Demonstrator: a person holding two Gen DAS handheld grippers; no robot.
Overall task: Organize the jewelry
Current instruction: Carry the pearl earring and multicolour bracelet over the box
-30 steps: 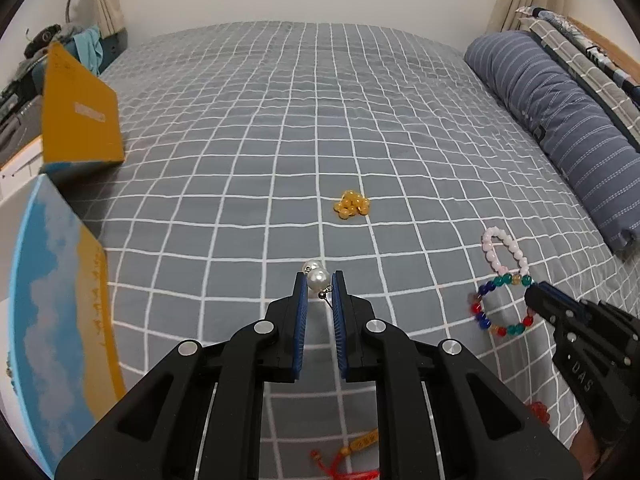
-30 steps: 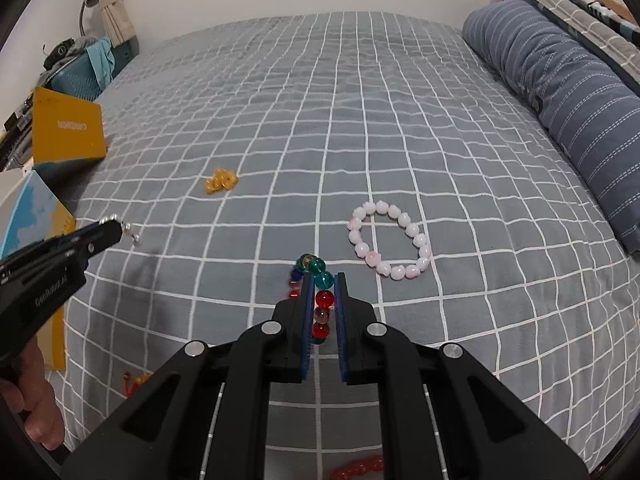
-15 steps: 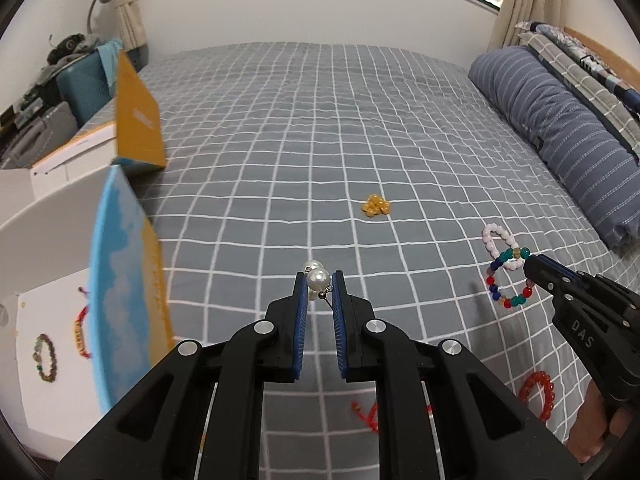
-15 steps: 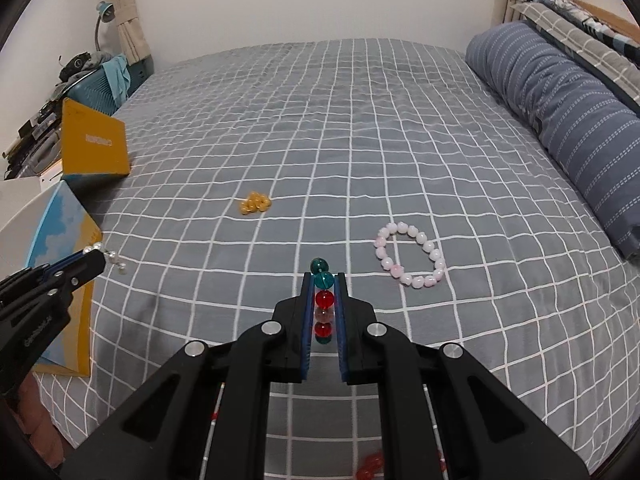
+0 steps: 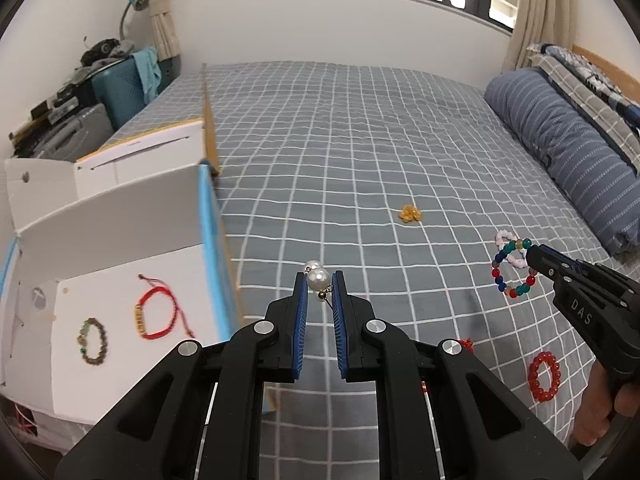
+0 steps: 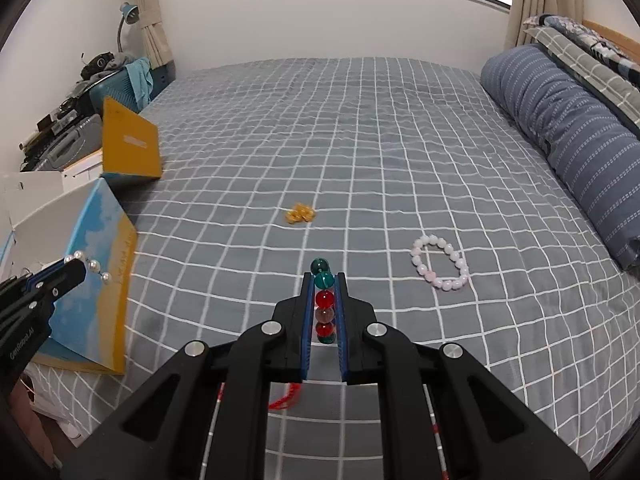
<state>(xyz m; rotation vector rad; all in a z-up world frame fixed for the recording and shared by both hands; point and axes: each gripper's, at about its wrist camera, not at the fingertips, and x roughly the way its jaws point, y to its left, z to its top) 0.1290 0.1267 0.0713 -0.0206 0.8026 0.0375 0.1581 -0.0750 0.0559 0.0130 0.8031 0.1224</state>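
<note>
Pearl strand [image 5: 318,279] mostly hidden between left gripper [image 5: 319,285] pads, clamped, raised beside the open white box [image 5: 120,280]. Right gripper [image 6: 324,280] pinches the multicoloured bead bracelet [image 6: 324,300] above the bed [image 6: 360,140]; its loop hangs clear, beads glossy.

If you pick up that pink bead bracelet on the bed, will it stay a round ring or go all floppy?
Probably floppy: the colourful bracelet hanging from the right tool droops into a loose loop. The pink bracelet looks similarly strung. Its round beads might slip, though it looks light.
</note>
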